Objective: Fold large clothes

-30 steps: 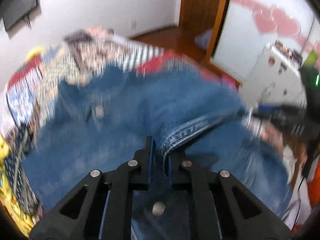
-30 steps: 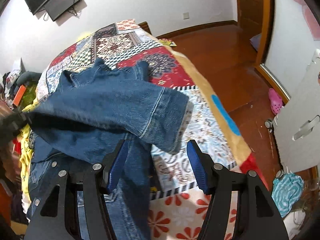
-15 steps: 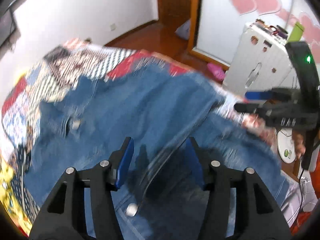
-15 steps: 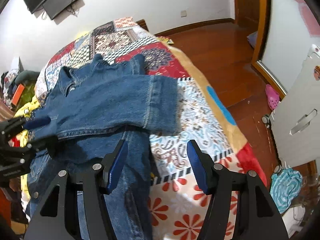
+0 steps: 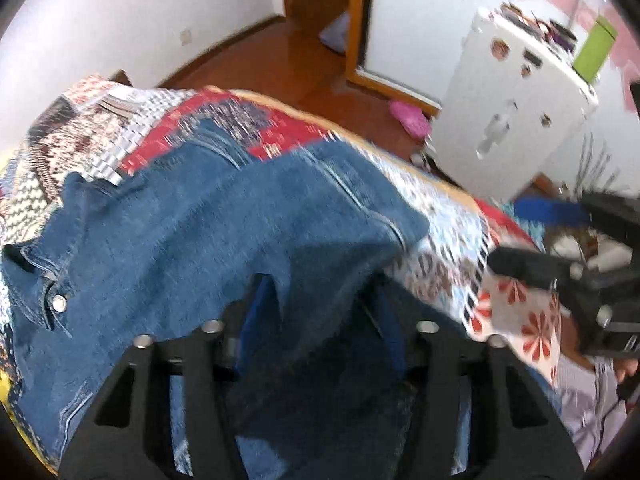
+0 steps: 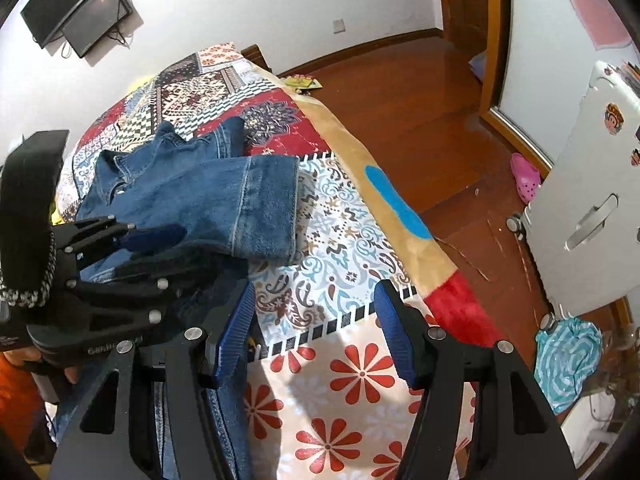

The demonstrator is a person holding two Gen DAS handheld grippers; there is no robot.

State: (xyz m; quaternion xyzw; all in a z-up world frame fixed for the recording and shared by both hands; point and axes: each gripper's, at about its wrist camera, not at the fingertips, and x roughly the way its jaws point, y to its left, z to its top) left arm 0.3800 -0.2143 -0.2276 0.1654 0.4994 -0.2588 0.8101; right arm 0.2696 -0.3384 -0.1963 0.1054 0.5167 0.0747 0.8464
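Observation:
A blue denim jacket (image 5: 224, 232) lies on a patchwork bedspread (image 5: 448, 256). One sleeve (image 6: 224, 204) is folded across the body, with its cuff pointing right. My left gripper (image 5: 320, 300) is open just above the denim, with cloth lying between and over its fingers; it also shows in the right wrist view (image 6: 160, 248) at the sleeve's left end. My right gripper (image 6: 316, 320) is open and empty above the bedspread (image 6: 340, 232), right of the jacket's lower body; it also shows in the left wrist view (image 5: 552, 240).
A white cabinet (image 6: 592, 208) stands on the wooden floor (image 6: 432, 92) right of the bed. A pink slipper (image 6: 526, 178) and a turquoise cloth (image 6: 568, 364) lie on the floor. A TV (image 6: 76, 8) hangs on the far wall. Yellow cloth (image 5: 6, 392) lies at the bed's left.
My left gripper opened and let go of the sleeve. The sleeve dropped flat across the jacket. The left gripper then moved lower over the denim. My right gripper stayed open.

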